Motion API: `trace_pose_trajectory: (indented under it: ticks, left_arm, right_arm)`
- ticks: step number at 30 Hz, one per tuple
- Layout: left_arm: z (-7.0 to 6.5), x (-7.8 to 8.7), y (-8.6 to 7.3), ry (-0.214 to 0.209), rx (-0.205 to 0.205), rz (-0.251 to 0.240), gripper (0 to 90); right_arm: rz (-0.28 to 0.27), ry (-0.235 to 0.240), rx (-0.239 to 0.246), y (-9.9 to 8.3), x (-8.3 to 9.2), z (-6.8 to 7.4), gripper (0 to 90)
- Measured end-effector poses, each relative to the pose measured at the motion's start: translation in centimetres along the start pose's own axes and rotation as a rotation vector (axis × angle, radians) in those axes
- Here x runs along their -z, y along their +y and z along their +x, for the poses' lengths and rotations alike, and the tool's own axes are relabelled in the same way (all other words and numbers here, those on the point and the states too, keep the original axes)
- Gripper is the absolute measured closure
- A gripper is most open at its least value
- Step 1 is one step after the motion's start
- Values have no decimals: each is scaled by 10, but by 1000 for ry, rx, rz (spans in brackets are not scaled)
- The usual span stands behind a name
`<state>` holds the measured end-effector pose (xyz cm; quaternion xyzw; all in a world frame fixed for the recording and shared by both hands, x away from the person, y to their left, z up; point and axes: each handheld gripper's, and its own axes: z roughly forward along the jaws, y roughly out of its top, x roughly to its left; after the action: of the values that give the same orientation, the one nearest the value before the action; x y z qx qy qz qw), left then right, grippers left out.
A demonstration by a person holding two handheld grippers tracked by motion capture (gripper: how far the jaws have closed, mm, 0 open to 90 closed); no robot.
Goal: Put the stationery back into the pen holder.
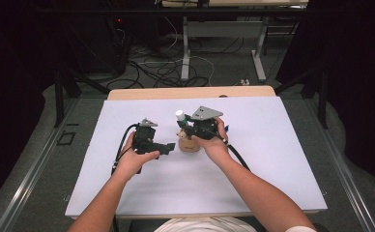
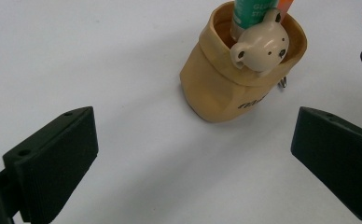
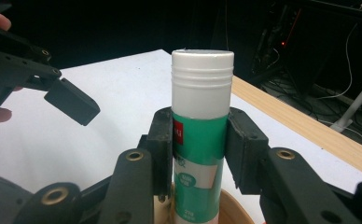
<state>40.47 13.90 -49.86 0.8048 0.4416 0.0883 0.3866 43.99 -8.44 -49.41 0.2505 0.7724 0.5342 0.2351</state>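
Glossy plastic glue stick; matt tan cloth pouch.

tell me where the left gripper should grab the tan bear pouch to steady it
Grip the pouch low on its plain body, coming in level from the open table side with the left gripper, whose jaws stand wide. The upper rim carries a bear head, and the right gripper is shut on the glue stick standing upright in it, so the top is probably crowded.
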Motion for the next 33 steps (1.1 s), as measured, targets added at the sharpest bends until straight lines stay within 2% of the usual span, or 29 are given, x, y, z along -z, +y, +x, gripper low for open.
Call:
trace_pose_trajectory:
  ticks: [6, 7, 9, 14, 16, 18, 22, 26, 28, 29, 31, 33]
  left_arm:
    - [1, 0, 0, -1, -5, 4, 5]
    - [1, 1, 0, 1, -17, 4, 5]
    - [1, 0, 0, -2, -8, 4, 5]
    - [1, 0, 0, -1, -10, 5, 5]
    - [1, 0, 0, -1, -10, 6, 5]
    - [1, 0, 0, -1, -10, 6, 5]
    - [2, 1, 0, 2, -9, 6, 5]
    - [2, 1, 0, 3, -6, 0, 5]
    - [3, 1, 0, 3, -7, 1, 6]
    - [3, 1, 0, 3, -6, 1, 6]
    - [3, 1, 0, 2, -7, 1, 6]
    - [3, 1, 0, 4, -9, -1, 6]
  right_arm:
    - [23, -10, 4, -2, -4, 0, 646]
    - [22, -10, 0, -3, -5, 0, 645]
    - [28, -15, 4, -3, -5, 0, 626]
    - [9, -24, 16, -2, -5, 0, 615]
    - [17, -29, 25, 0, -4, 0, 593]
    - [2, -29, 20, 0, -3, 0, 576]
    - [17, -25, -1, 2, 1, -1, 527]
    - [-10, -17, -12, 5, 6, 0, 483]
    - [-6, -45, -1, 8, 10, 1, 446]
    - [-5, -43, 3, 9, 12, 0, 445]
    - [-11, -31, -30, 11, 17, 0, 438]
    - [-10, -32, -41, 14, 21, -1, 418]
